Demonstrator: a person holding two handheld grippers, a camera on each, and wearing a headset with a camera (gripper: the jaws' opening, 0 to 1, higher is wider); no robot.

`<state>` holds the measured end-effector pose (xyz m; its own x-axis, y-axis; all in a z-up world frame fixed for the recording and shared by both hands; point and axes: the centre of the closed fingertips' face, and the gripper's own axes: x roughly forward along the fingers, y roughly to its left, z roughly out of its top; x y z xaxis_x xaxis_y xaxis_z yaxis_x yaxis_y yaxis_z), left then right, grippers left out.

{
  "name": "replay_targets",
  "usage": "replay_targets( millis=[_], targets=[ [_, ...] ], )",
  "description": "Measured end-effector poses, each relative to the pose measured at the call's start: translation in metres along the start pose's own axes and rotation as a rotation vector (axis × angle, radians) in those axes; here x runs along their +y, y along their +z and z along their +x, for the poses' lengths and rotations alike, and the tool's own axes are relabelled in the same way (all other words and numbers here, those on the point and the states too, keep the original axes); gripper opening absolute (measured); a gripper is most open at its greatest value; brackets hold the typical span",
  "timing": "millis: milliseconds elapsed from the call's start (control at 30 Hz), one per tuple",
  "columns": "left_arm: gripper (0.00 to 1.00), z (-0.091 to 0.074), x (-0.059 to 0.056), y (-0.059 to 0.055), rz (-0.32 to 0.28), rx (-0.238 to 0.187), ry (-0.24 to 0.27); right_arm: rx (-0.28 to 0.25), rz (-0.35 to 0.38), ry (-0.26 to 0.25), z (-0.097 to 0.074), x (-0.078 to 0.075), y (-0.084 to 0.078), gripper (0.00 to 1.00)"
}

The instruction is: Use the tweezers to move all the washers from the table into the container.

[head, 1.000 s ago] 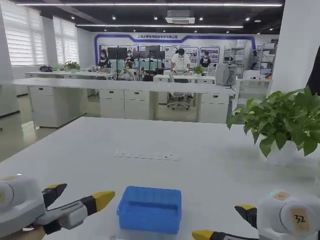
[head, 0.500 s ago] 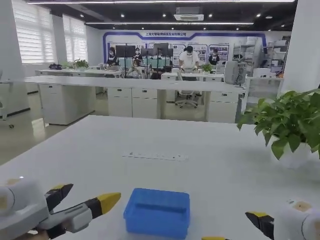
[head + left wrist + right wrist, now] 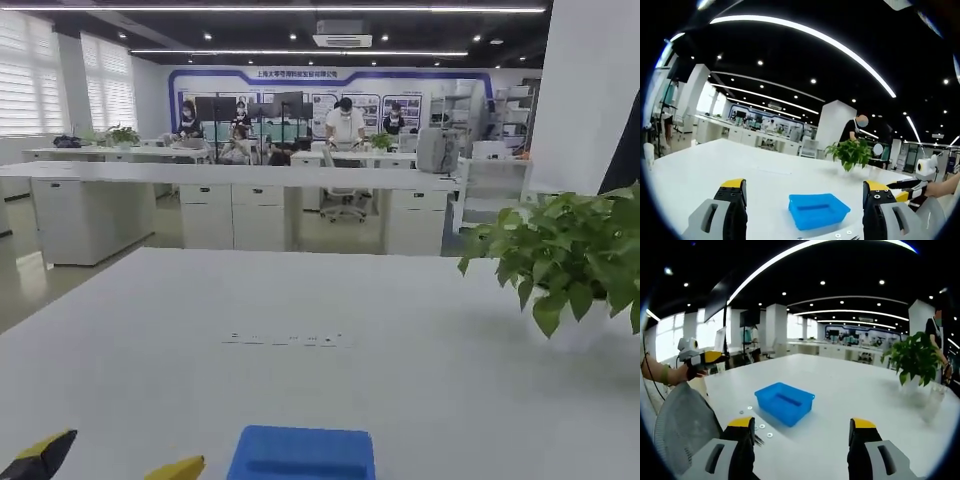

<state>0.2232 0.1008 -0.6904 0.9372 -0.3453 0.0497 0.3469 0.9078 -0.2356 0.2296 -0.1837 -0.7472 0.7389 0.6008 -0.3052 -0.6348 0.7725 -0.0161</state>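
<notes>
A blue rectangular container (image 3: 300, 462) stands on the white table at the head view's bottom edge. It is also ahead of both grippers (image 3: 817, 210) (image 3: 784, 401). Several small silver washers (image 3: 760, 427) lie on the table just in front of it, with thin tweezers (image 3: 758, 440) beside them; the washers (image 3: 840, 234) are at the bottom of the left gripper view. My left gripper (image 3: 804, 186) is open and empty, its yellow tips (image 3: 112, 458) low on the left. My right gripper (image 3: 801, 423) is open with nothing between its jaws.
A potted green plant (image 3: 565, 250) stands on the table's right side. A flush socket strip (image 3: 288, 340) sits mid-table. A grey mesh chair back (image 3: 682, 425) is close on the right gripper view's left. Desks and people fill the room beyond.
The head camera has tilted up, so the container and both grippers slid toward the bottom edge. Both grippers stay open; nothing on the table has moved.
</notes>
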Motion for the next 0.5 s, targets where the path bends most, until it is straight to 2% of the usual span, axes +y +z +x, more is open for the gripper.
replay_targets(
  millis=[133, 233, 367, 467, 500],
  targets=[
    [0.99, 0.003, -0.001, -0.006, 0.005, 0.035, -0.013, -0.008, 0.037, -0.023, 0.0, -0.007, 0.001, 0.74],
    [0.99, 0.005, -0.002, -0.014, 0.003, 0.079, -0.027, -0.009, 0.065, -0.036, -0.001, -0.011, 0.0, 0.74],
    [0.92, 0.005, -0.005, -0.028, 0.015, 0.162, -0.062, 0.002, 0.103, -0.06, -0.001, -0.017, -0.004, 0.72],
    [0.88, 0.007, -0.011, -0.042, 0.021, 0.236, -0.105, 0.027, 0.105, -0.074, 0.002, -0.02, -0.008, 0.71],
    [0.86, 0.006, -0.012, -0.049, 0.024, 0.275, -0.117, 0.043, 0.103, -0.075, 0.002, -0.019, -0.01, 0.71]
  ],
)
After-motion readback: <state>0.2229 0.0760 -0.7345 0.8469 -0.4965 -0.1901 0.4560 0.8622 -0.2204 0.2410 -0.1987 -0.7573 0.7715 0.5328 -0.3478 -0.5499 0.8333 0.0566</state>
